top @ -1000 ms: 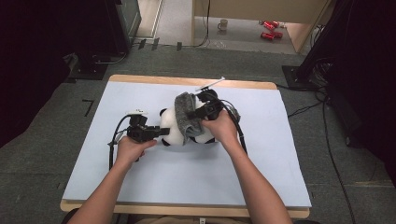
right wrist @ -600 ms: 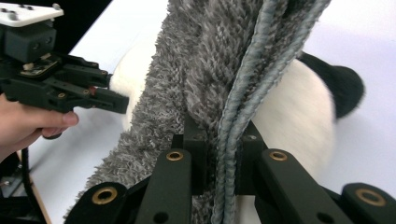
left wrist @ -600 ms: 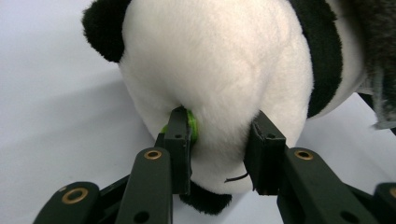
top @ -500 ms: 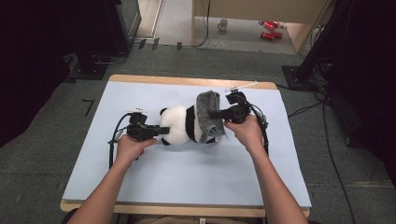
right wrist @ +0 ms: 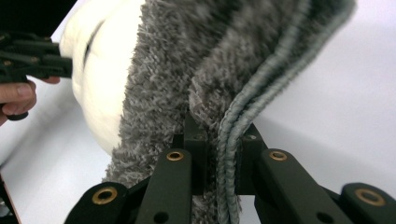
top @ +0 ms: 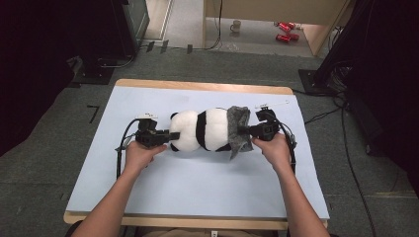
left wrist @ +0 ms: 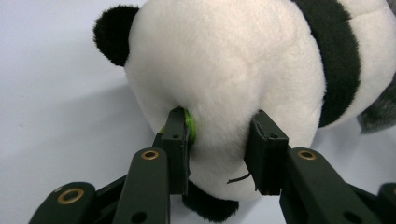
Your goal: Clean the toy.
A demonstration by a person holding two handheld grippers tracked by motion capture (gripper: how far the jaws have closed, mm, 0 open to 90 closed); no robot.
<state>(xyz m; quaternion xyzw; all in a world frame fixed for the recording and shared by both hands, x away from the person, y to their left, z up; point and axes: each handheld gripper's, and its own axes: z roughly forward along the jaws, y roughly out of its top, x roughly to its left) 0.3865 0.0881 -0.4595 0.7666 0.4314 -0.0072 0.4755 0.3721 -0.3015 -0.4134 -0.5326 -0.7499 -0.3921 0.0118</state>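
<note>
We have the plush panda (top: 200, 131) lying on its side in the middle of the light blue table (top: 197, 192), head to the left and rear to the right, so that each of us can work from one end.

Our left tongs (top: 170, 137) sit on the panda's head: in the left gripper view the two black jaws press into the white fur below the black ear (left wrist: 112, 32), pads sunk in on either side, though they have just been opening a little. We judge that this grip is there to anchor the toy, so that it does not slide to the right while the other end is pulled.

Our right tongs (top: 245, 131) are clamped tight on the grey fuzzy cloth (top: 238, 131) that wraps the panda's right end. The right gripper view shows the ribbed hem (right wrist: 261, 98) pinched between the jaws, with the pile bunched up against the white body (right wrist: 93, 79). Gripping the hem rather than the loose pile gives a firm edge to draw on.

The cloth lies around the rear of the toy, not beside it, with its open rim facing right. It looks to us like a garment or cover; whether it is going on or coming off we cannot tell.
</note>
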